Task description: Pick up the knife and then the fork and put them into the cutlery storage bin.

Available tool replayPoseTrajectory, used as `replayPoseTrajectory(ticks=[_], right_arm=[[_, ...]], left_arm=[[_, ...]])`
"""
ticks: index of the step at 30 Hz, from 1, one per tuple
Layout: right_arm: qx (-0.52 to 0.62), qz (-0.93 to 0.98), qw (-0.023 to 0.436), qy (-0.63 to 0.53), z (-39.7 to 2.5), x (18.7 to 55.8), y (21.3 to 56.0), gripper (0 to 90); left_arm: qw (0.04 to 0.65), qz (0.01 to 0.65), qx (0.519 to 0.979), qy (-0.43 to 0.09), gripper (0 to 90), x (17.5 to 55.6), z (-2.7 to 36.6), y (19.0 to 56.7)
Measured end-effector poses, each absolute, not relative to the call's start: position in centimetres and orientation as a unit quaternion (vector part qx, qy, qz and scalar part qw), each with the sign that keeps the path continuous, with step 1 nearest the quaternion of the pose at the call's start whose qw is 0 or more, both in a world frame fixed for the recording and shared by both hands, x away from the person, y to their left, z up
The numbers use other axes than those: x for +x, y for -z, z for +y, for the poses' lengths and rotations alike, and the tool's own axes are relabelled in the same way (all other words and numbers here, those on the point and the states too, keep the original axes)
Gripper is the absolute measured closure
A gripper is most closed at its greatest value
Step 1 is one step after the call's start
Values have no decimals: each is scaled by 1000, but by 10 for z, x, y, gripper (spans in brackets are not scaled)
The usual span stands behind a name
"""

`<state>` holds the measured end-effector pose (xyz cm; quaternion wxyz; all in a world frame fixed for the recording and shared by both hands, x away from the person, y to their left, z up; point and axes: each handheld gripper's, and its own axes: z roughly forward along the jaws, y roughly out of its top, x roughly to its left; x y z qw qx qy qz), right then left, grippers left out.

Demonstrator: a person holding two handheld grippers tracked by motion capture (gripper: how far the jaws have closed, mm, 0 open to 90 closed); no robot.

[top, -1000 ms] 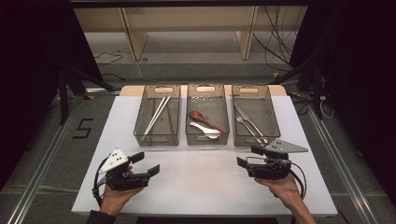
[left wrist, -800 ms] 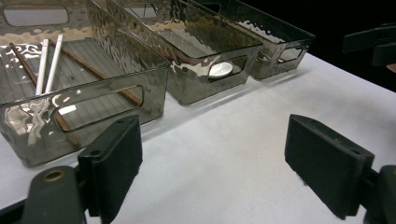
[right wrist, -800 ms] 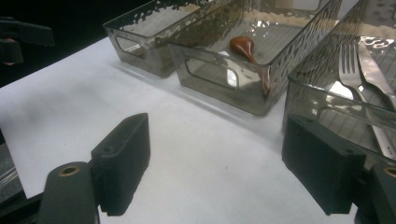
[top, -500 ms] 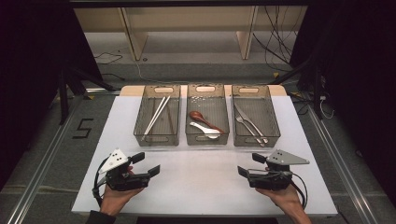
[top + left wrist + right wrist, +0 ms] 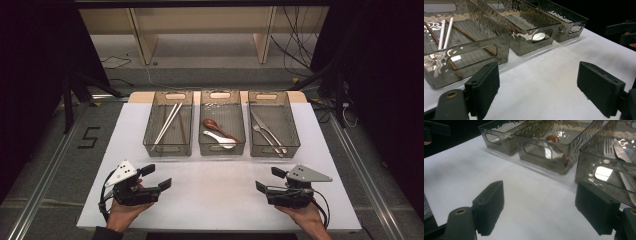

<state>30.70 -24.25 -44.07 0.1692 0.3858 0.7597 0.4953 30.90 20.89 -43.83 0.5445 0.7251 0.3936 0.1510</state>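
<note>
Three smoky clear bins stand in a row at the far side of the white table [image 5: 215,185]. The left bin [image 5: 168,131] holds white and brown chopsticks [image 5: 445,32]. A brown spoon [image 5: 220,127] and a white spoon [image 5: 220,141] lie in the middle bin [image 5: 222,130]. The right bin [image 5: 273,131] holds a fork [image 5: 609,146] and a knife [image 5: 622,153]. My left gripper [image 5: 157,177] rests open near the front left, empty, jaws pointing right. My right gripper [image 5: 267,181] is open and empty at the front right, jaws pointing left.
A wide stretch of bare white tabletop lies between the two grippers and in front of the bins. A wooden shelf frame [image 5: 200,30] and cables [image 5: 300,45] sit on the floor behind the table. A "5" mark [image 5: 89,137] is on the floor at left.
My right gripper has drawn back toward the table's front edge, away from the right bin. The left gripper has stayed put.
</note>
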Motion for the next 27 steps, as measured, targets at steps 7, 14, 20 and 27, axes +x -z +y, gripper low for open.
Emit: replayPoseTrajectory(ticks=[7, 14, 20, 27], right_arm=[[386, 757, 171, -498, -244, 305, 442, 241], [388, 754, 172, -501, -244, 305, 441, 241], [387, 753, 173, -503, -244, 305, 441, 240], [386, 753, 173, -504, -244, 305, 441, 240]], left_arm=[[544, 392, 726, -151, 178, 309, 208, 438], [544, 391, 727, -151, 179, 310, 208, 438], [544, 391, 727, -151, 178, 309, 208, 438], [543, 391, 727, -151, 179, 309, 208, 438]])
